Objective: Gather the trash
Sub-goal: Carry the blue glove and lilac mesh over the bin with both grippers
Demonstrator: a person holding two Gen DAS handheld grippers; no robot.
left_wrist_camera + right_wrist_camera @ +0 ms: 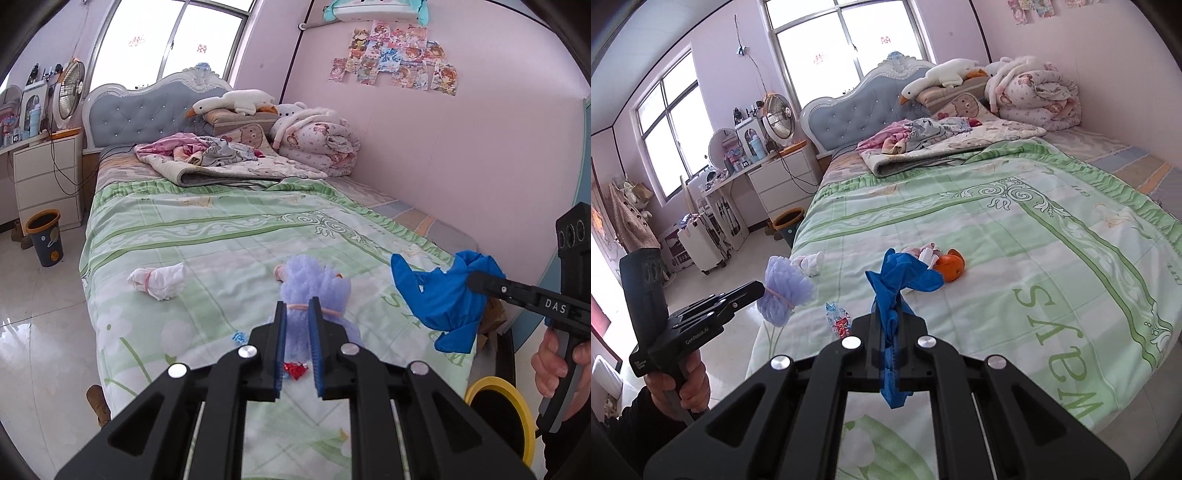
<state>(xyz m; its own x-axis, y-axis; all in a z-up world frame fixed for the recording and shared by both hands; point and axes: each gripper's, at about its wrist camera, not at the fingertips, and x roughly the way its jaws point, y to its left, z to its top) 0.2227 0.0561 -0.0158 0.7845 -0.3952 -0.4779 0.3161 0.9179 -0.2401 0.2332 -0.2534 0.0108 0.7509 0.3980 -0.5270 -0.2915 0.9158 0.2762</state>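
My left gripper [299, 308] is shut on a lavender foam net [314, 284] tied with a rubber band and holds it above the bed. The right wrist view shows that gripper [759, 288] and the net [783, 291] at the bed's left edge. My right gripper [891, 314] is shut on a crumpled blue glove [905, 277], which hangs between the jaws. From the left wrist view it [471, 282] carries the glove [439, 295] at the right. On the green quilt [1015, 258] lie an orange [951, 267], a white tissue wad [157, 282], a pink-white scrap [923, 253] and a red-blue wrapper [837, 319].
A yellow-rimmed bin [498, 402] stands by the bed's near right corner. A dark bin with an orange rim [46, 240] sits on the tiled floor beside white drawers [48, 181]. Folded bedding and plush toys [236, 103] fill the head of the bed.
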